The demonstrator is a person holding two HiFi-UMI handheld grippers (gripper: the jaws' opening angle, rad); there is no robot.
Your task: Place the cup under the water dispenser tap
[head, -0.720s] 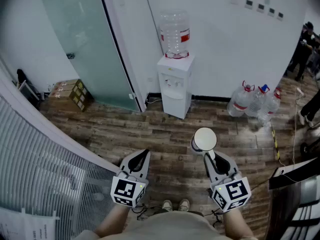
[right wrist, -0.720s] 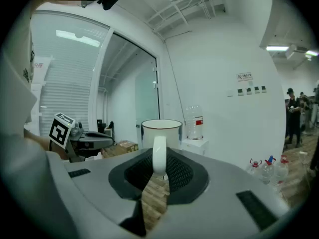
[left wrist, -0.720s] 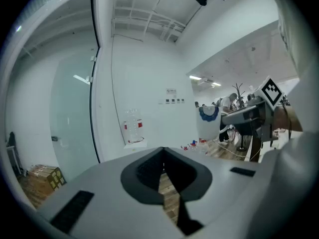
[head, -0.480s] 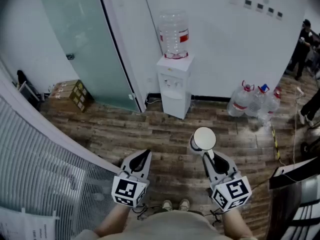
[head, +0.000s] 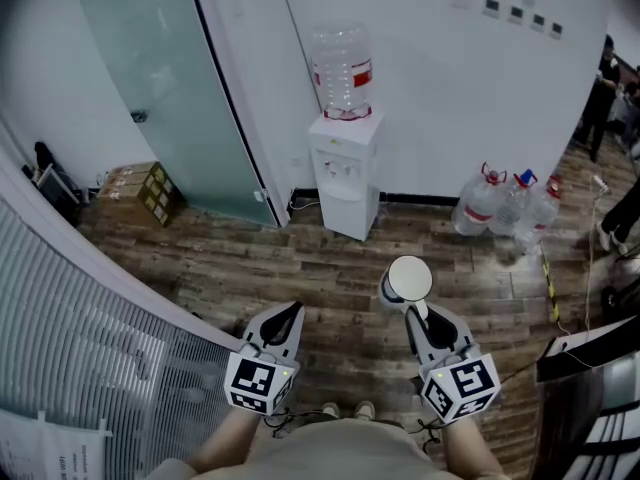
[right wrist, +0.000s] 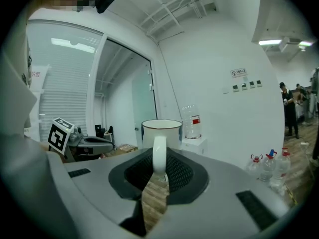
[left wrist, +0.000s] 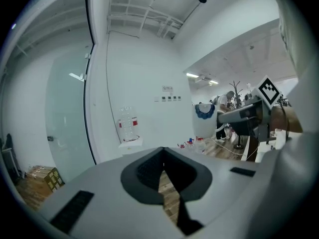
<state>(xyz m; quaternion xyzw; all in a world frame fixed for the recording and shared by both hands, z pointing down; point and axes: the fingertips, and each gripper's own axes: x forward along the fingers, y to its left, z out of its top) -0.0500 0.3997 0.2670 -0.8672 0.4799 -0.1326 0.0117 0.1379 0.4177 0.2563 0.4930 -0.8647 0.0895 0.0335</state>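
Observation:
A white cup (head: 409, 279) hangs over the wooden floor, with my right gripper (head: 416, 313) shut on its handle (right wrist: 159, 156). In the right gripper view the cup (right wrist: 162, 131) stands upright just beyond the jaws. The white water dispenser (head: 345, 173), topped by a clear bottle (head: 342, 68), stands against the far wall, well ahead of both grippers and slightly left of the cup. It also shows small in the right gripper view as the dispenser (right wrist: 195, 142). My left gripper (head: 289, 315) is shut and holds nothing. The left gripper view shows the dispenser (left wrist: 130, 141) far off.
Several water bottles (head: 510, 203) stand on the floor to the right of the dispenser. A frosted glass door (head: 170, 98) and cardboard boxes (head: 140, 188) are at left. A slatted partition (head: 90, 328) runs along my left side. A person (head: 600, 88) stands far right.
The head view has drifted slightly, so the dispenser sits a touch further left. Both grippers and the cup keep their places.

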